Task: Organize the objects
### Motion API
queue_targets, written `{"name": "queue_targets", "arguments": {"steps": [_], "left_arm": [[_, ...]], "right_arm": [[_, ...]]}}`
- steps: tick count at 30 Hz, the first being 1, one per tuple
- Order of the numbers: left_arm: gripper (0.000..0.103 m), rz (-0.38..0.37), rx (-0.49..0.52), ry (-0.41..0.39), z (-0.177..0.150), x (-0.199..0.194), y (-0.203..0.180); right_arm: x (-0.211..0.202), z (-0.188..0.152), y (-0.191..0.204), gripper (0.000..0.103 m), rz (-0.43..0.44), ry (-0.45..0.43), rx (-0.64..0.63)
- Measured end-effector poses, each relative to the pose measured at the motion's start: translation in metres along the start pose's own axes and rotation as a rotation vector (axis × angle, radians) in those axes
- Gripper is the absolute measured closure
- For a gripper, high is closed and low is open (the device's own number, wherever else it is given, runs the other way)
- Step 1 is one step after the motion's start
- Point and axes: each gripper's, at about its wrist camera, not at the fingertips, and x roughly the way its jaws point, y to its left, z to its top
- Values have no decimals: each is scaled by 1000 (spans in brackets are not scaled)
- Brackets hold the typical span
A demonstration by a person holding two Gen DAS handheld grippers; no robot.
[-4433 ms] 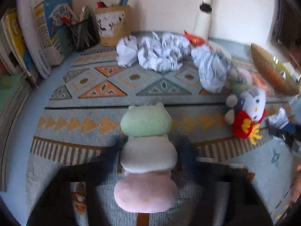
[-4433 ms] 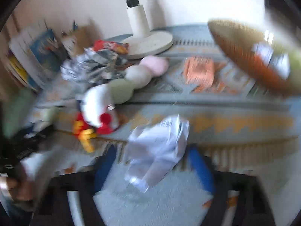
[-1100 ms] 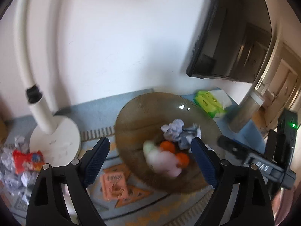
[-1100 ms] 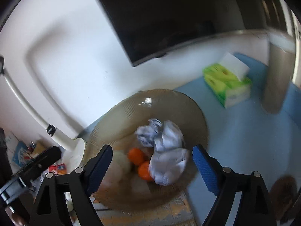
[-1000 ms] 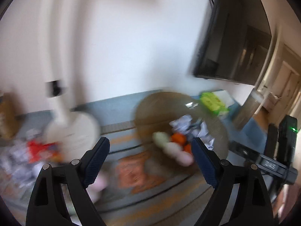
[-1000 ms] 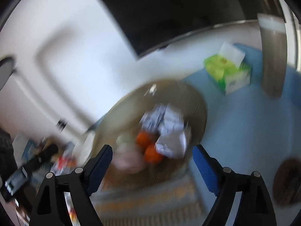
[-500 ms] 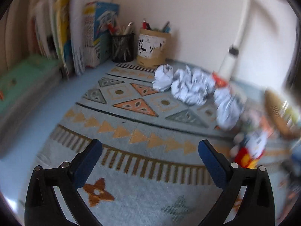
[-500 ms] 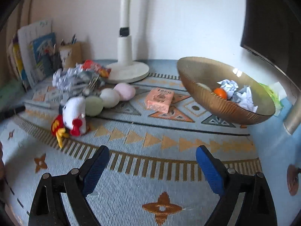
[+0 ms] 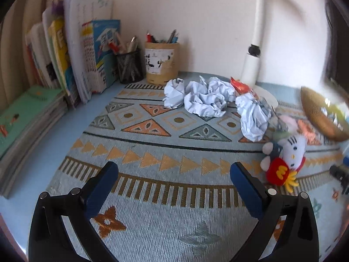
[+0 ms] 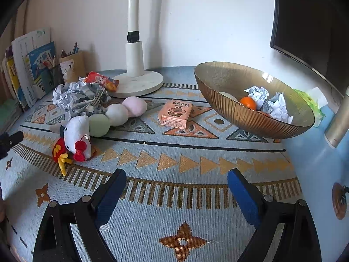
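My left gripper (image 9: 173,168) hovers open and empty over the patterned rug (image 9: 152,229). Crumpled paper balls (image 9: 202,100) lie beyond it, and a white cat plush (image 9: 288,152) lies to its right. My right gripper (image 10: 177,173) is also open and empty above the rug (image 10: 196,218). Ahead on its left lie the cat plush (image 10: 76,135) and a green, white and pink plush (image 10: 117,114). An orange box (image 10: 175,114) sits further back. The amber bowl (image 10: 240,113) at the right holds an orange (image 10: 248,103) and crumpled paper (image 10: 277,107).
Books (image 9: 65,50) and two pen holders (image 9: 161,65) stand along the back left wall. A white lamp base (image 10: 137,83) with a red snack packet (image 10: 101,80) beside it stands at the back. A green tissue pack (image 10: 314,100) lies behind the bowl.
A second ago both grippers were over the bowl, where a pastel plush had landed. Both have since swung left and down to the rug, and they have barely moved in the last half second.
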Motion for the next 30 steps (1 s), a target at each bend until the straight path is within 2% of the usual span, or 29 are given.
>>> {"name": "queue_targets", "arguments": {"steps": [3, 6, 10, 21, 26, 30], "left_arm": [[1, 6, 27, -9, -1, -2, -5], [1, 0, 13, 1, 0, -1, -1], [1, -8, 3, -16, -1, -4, 1], [1, -15, 29, 1, -2, -1, -4], [1, -33, 36, 1, -2, -2, -6], [1, -45, 32, 0, -2, -3, -5]], "right_arm": [[-1, 0, 1, 10, 1, -5, -3], [1, 0, 3, 10, 20, 6, -15], [0, 0, 3, 10, -9, -4, -9], [-3, 0, 1, 10, -6, -17, -10], [-12, -2, 4, 9, 3, -61, -23], [-7, 0, 6, 9, 8, -39, -31]]}}
